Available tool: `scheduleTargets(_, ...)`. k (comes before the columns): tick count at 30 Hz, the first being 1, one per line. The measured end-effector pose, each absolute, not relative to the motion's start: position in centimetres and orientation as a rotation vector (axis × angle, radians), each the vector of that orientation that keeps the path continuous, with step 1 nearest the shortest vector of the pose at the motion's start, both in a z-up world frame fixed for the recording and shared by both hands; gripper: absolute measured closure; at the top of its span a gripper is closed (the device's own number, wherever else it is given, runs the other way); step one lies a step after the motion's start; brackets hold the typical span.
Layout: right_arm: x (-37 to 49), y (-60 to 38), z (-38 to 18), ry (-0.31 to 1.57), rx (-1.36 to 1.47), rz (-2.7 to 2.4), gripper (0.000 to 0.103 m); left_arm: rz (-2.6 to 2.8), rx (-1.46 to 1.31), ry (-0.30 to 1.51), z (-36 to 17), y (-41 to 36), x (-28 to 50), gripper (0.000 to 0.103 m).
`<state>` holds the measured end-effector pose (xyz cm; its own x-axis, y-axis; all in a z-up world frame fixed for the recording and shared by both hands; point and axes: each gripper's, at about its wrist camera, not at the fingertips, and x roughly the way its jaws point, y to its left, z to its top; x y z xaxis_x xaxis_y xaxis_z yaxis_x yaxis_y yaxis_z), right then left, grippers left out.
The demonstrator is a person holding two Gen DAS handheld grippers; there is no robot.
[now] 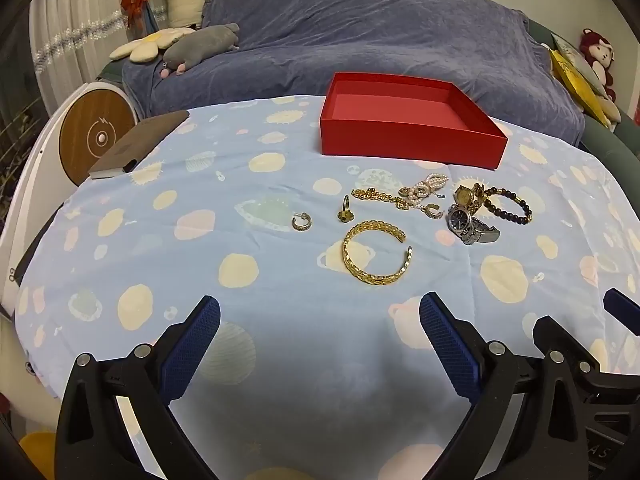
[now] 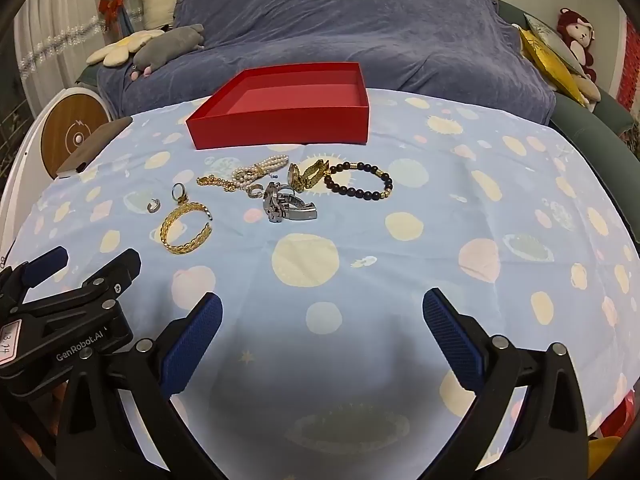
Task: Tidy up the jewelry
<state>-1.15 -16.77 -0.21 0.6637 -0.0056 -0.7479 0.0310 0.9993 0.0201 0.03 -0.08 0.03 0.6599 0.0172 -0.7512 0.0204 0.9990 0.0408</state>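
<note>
On the table ahead: my two grippers hang side by side over the planet-print cloth [image 1: 280, 320], nothing yet picked up.
Left gripper [image 1: 320, 320]: fingers spread wide, holding nothing.
Right gripper [image 2: 322, 316]: fingers likewise released and empty; its black frame shows at the right edge of the left view.
Red box [image 1: 404, 136]: open, shallow, nothing visible inside; it stands at the far side of the cloth, beyond all the jewelry.
Gold cuff bracelet [image 1: 376, 252]: lying flat, the piece nearest my fingers; its gap faces right in the left view.
Other pieces: hoop earring [image 1: 301, 222], gold ring [image 1: 344, 210], gold chain [image 1: 378, 197], pearl strand [image 1: 426, 188], silver watch [image 1: 472, 226], gold watch [image 1: 468, 197], dark bead bracelet [image 1: 510, 206], all loose between cuff and box.
Deciding relation: from the left fingers the cuff lies straight ahead, a little right of centre; from the right fingers it lies well off to the left [image 2: 185, 229]. I judge the left hand better placed for the cuff, the right for the watches and beads.
</note>
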Motion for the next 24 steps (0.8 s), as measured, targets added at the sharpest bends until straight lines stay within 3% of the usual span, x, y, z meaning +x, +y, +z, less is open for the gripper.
scheduleTargets(24, -1.0, -16.9, -0.3, 0.843, 0.055, -0.024, 0.005, 0.01, 0.069, 0.827, 0.4, -1.1, -0.1, 0.006)
